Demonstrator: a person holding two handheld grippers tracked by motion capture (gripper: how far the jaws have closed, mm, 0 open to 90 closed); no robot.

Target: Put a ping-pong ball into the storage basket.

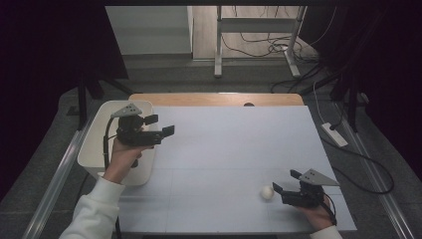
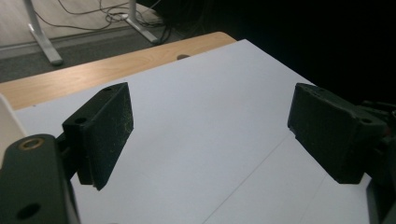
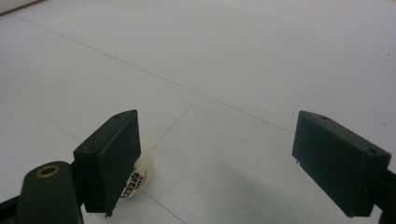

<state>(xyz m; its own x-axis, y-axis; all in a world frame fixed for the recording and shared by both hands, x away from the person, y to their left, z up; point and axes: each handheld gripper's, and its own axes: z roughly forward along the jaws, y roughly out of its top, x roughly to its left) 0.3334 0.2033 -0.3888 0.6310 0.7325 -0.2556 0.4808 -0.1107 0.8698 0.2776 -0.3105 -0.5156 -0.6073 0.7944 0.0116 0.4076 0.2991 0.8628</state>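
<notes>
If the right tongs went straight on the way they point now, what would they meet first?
Probably the white ball, just ahead of the right tongs and beside one finger; it may slip past that finger onto the bare table.

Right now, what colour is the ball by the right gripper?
White ball with dark and red print; best seen in the right gripper view.

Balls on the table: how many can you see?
1. A small white ball lies near the table's front right, just left of the right gripper, partly behind one jaw. The white bin could hide others.
</notes>
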